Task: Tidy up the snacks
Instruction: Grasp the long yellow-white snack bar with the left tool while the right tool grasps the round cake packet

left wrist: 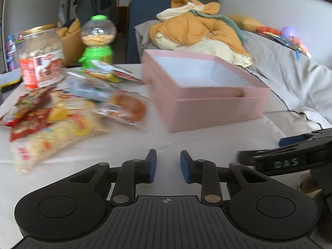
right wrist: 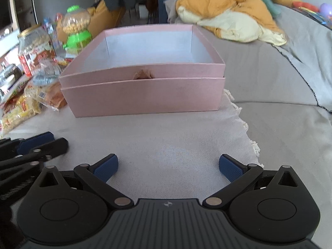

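A pile of snack packets [left wrist: 68,112] lies at the left on a white cloth [left wrist: 186,143]; the left wrist view is blurred there. Among them is a wrapped bun [left wrist: 126,105]. To their right stands a pink box [left wrist: 207,95], lidless and white inside, with nothing showing in it. My left gripper [left wrist: 168,155] hovers over bare cloth in front of both, its pads a narrow gap apart with nothing between them. The right gripper [right wrist: 168,166] faces the pink box [right wrist: 143,91], wide open and holding nothing. From the right wrist view, the left gripper [right wrist: 35,145] and snack packets [right wrist: 31,99] show at the left.
A glass jar with a red label [left wrist: 41,58] and a green candy dispenser [left wrist: 97,41] stand behind the snacks. A grey sofa [right wrist: 269,72] with an orange and cream jacket heap [left wrist: 199,31] lies behind and right of the box. The cloth's fringed edge [right wrist: 249,128] ends at the right.
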Tool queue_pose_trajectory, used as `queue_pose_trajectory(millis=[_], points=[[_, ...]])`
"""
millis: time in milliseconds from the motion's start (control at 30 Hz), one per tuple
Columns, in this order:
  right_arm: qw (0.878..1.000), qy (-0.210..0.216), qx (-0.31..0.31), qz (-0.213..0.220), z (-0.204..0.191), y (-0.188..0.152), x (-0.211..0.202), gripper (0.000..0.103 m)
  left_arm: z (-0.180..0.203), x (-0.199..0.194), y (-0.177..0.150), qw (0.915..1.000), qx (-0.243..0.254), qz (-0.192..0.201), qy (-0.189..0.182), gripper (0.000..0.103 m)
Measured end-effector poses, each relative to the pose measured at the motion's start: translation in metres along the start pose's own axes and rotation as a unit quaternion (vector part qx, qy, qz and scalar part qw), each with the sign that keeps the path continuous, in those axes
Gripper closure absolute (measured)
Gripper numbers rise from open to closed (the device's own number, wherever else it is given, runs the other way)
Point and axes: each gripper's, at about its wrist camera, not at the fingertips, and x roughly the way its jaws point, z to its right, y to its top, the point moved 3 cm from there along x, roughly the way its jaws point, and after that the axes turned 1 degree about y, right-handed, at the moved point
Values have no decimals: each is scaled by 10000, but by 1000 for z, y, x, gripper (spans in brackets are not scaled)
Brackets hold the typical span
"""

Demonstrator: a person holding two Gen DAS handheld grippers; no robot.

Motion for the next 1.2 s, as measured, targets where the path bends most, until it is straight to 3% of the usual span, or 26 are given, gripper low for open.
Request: queue_pose_trajectory(millis=[133,233,367,500,533,700,767,800,900,1000,1200], points=[[9998,70,-140,-130,2,4,0,0,-52,-22,13,9991,-184,253,272,72],[9988,384,-287,-136,-12,11,3,0,-85,-34,26,9987,-50,388,321,72],[9943,887,-584,-113,-50,22,7,0,-111,-25,39,9995,318,-70,-5,72],[9892,1176,-877,-56,-82,32,4,0,-109,-12,39,9944,984,-379,-74,70],[9880,1248,-915,-22,-87,34,2,0,-107,-7,39,9932,1084,-425,-69,63],[9863,1306,-1007,-81,-97,44,-2,0,-105,12,38,9944,881,-528,-266,54],[9873,1292,-907,-189,-95,44,3,4,-101,17,34,9939,957,-506,-209,53],[9876,1299,-857,-209,-96,43,4,11,-100,16,32,9941,955,-489,-152,55],[9859,1497,-692,-292,-101,42,5,19,-107,7,31,9972,568,-485,63,55],[9824,1791,-452,-295,-112,49,5,20,-117,-7,20,9985,107,-325,433,61],[9830,1721,539,-346,-130,76,31,19,-134,-32,-3,9950,-867,-49,490,66]])
